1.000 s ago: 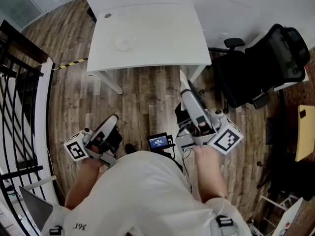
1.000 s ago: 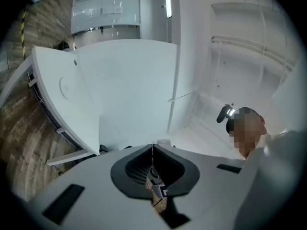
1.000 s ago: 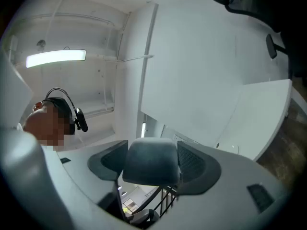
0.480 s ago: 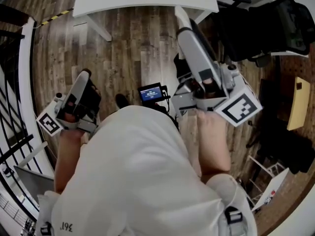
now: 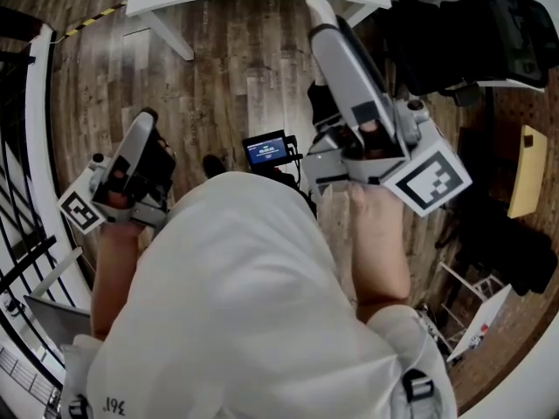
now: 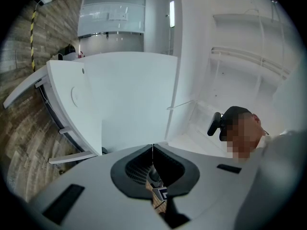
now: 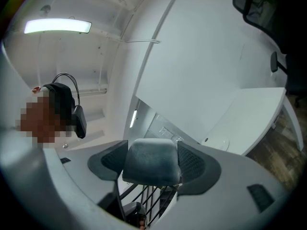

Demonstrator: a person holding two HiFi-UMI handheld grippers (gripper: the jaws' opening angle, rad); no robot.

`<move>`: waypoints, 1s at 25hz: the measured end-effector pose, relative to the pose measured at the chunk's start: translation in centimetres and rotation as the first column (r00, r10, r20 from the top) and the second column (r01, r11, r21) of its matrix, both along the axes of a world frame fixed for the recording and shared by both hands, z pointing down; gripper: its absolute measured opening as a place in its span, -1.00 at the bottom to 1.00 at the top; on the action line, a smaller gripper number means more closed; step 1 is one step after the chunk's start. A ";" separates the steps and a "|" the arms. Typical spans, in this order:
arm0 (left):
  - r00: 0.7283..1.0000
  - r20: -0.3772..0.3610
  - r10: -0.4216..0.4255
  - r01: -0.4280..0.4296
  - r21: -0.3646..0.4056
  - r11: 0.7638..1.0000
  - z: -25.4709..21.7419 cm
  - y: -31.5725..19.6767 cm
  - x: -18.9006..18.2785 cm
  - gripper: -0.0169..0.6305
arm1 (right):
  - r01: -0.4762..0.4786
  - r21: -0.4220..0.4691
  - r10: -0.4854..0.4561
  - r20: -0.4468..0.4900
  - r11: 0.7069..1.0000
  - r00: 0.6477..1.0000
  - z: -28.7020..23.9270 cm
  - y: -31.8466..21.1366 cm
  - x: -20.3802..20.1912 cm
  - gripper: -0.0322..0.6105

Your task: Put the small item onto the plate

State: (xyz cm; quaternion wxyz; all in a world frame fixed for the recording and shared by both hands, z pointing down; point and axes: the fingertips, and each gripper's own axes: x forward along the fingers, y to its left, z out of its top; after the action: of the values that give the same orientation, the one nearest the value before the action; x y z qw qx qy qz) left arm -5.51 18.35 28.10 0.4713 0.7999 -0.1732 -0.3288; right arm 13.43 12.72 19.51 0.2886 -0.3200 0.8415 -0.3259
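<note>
Our right gripper (image 7: 151,151) clamps a small grey item (image 7: 151,166); our left gripper (image 6: 153,148) is closed on nothing. The plate (image 7: 221,143) sits apart on the white table (image 7: 252,111), a black office chair (image 5: 476,33) beside it.

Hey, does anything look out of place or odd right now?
Nothing looks spilled or damaged. The right gripper grips a small grey item; the left gripper is shut, empty. The plate sits flat on the white table.
</note>
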 end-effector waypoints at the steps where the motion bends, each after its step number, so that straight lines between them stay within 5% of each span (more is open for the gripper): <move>1: 1.000 0.000 0.003 -0.003 -0.001 1.000 0.1 0.1 -0.1 -0.93 | -0.002 -0.012 0.003 0.009 1.000 1.000 0.3 0.1 0.0 0.11; 25: 1.000 0.014 0.023 -0.023 0.000 1.000 -0.1 1.5 1.3 -0.93 | -0.014 -0.040 0.010 -0.093 0.999 0.996 2.1 0.8 0.5 0.11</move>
State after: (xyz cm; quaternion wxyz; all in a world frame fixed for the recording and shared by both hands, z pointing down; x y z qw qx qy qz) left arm -4.22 19.82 27.97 0.4737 0.8042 -0.1671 -0.3177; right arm 13.96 13.56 21.62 0.2448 -0.3456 0.8452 -0.3259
